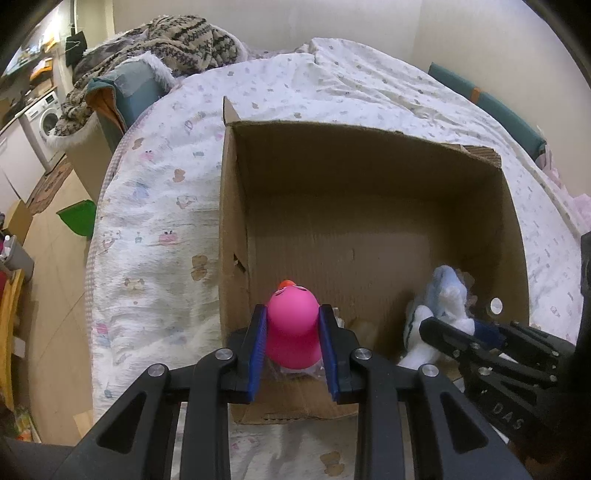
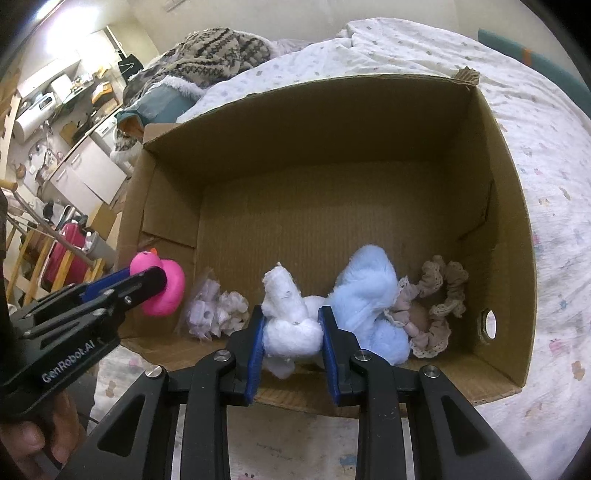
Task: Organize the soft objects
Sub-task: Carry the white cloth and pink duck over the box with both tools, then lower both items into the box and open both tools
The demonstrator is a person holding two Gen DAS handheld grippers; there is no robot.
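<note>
Both grippers are black plastic linkages with triangular cut-outs, round silver pivot screws and ribbed blue pads [image 1: 258, 354]. The left gripper [image 2: 147, 280], at the frame's left, bears white "GenRobot.AI" lettering; a bare hand [image 2: 40, 439] shows at lower left.

A bed [image 1: 155, 206] under a white quilt printed with small pastel animals fills the middle. At its far left end lies a heaped striped knit blanket [image 1: 177, 40] over a teal cushion [image 1: 136, 88]. Plain cream walls [image 1: 461, 33] stand behind. To the left, pale wood floor [image 1: 55, 258], a white washing machine [image 1: 46, 118] and white cabinets [image 2: 88, 177]. Light is dim and warm.
</note>
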